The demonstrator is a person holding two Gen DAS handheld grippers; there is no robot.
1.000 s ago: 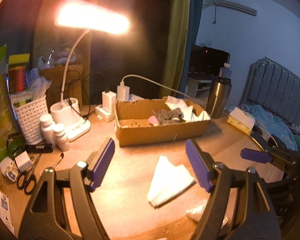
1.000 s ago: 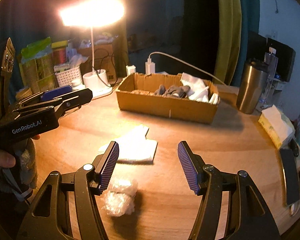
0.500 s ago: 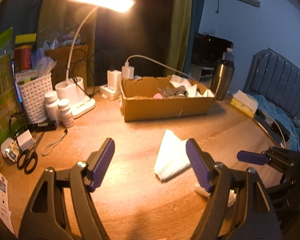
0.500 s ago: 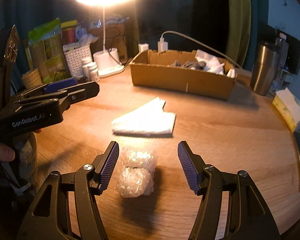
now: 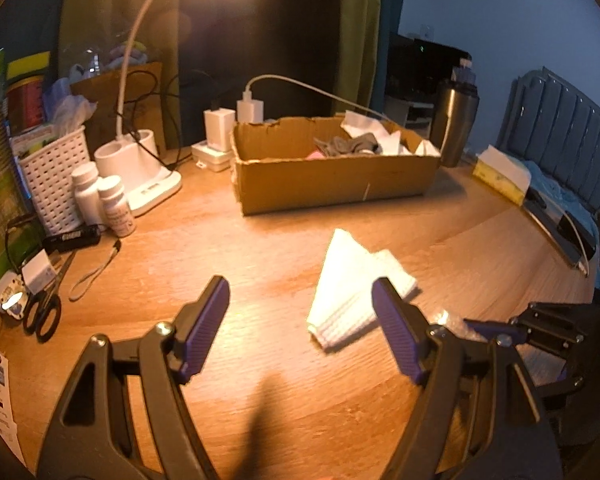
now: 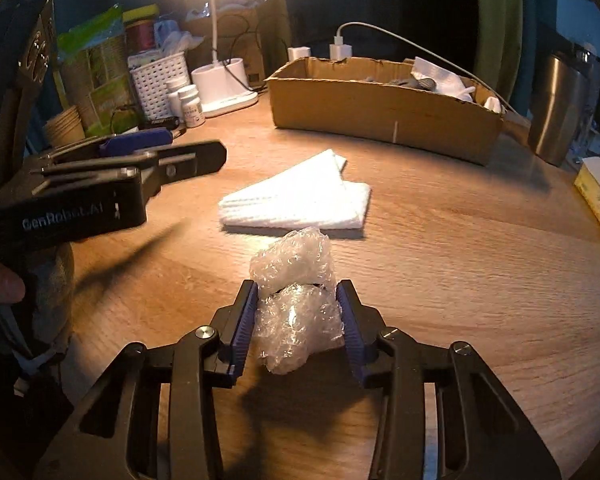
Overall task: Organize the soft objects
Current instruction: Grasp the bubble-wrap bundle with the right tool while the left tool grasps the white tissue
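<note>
Clamping the bubble wrap wad between both pads, our right gripper grips it on the wooden table. Folded white cloth lies at 12 o'clock, just beyond. Our left gripper hangs spread, empty.

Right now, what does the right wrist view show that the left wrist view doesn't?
Only the right wrist view shows the right tongs shut on the bubble wrap. Only the left wrist view shows the scissors and the open left tongs. Both show the folded white cloth, the cardboard box and the steel tumbler.
</note>
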